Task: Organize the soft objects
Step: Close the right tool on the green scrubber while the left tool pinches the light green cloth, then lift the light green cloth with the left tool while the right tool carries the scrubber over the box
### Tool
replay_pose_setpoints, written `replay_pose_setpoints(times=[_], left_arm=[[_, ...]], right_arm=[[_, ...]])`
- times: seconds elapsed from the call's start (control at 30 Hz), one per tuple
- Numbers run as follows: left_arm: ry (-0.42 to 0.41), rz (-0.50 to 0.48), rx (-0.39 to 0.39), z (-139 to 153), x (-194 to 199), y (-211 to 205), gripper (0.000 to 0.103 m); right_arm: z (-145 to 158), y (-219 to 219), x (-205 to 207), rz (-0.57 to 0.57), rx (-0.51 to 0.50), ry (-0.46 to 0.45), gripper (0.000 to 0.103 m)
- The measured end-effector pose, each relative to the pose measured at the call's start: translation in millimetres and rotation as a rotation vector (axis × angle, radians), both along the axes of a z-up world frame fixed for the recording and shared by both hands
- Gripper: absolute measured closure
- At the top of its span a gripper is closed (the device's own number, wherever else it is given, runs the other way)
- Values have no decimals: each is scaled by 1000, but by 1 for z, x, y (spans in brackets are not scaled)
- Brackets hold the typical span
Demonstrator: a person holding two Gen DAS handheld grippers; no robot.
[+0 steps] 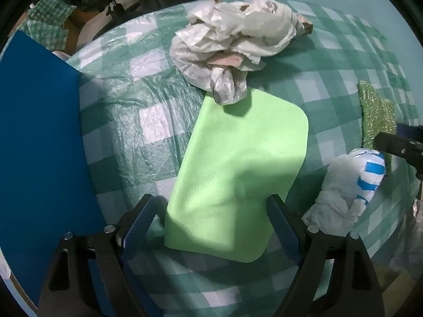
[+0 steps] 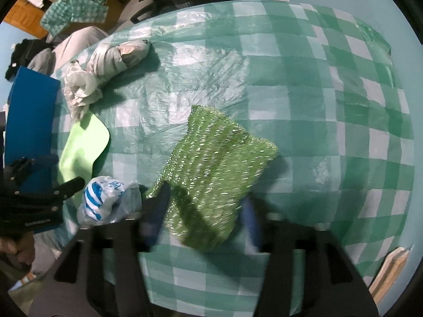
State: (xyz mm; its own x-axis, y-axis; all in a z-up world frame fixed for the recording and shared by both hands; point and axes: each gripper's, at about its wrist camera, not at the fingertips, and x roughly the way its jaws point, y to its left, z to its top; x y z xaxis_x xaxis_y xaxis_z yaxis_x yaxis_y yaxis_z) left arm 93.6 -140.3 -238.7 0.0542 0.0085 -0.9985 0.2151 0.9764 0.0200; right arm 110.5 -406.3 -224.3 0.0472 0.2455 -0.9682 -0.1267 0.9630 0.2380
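A light green foam sheet (image 1: 238, 169) lies flat on the green checked tablecloth (image 1: 127, 121). My left gripper (image 1: 210, 211) is open, its fingers on either side of the sheet's near end. A sparkly green scrub cloth (image 2: 211, 169) lies before my right gripper (image 2: 206, 206), which is open with its fingers astride the cloth's near edge. A crumpled grey-white plastic bag (image 1: 232, 45) lies at the back. A white and blue bag bundle (image 1: 349, 185) lies between the sheet and the cloth; it also shows in the right wrist view (image 2: 105, 198).
A blue box (image 1: 39, 137) stands at the table's left edge. The foam sheet (image 2: 82, 148), grey bag (image 2: 105, 68) and blue box (image 2: 31, 116) show at left in the right wrist view. Clutter and a checked cloth (image 2: 74, 5) lie beyond the table.
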Motion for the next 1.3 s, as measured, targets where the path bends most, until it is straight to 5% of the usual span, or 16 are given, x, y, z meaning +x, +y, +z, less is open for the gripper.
replay_pose_setpoints(times=[0.23,0.4,0.53,0.67,0.77,1.3], left_arm=[[-36,21,4,1,-2,-7,10],[-57,55,-35,3,-13,0,20],[-86,20,-47,8,-24,-8,42],[-92,-36,-63,12,-32,-21,94],[-81,-47,-71,12,-32,-24,98],[-165,28,-134,63,-32,16,99]], right_arm=[[-2,10,3,9,-76,-15,35],[-6,36,6,36,-149,-21,36],[-5,50,1,41,-167,-35,50],[-1,61,-5,58,-138,-38,76],[-1,65,-5,64,-113,-36,86],[62,46,-15,20,-21,-141,87]])
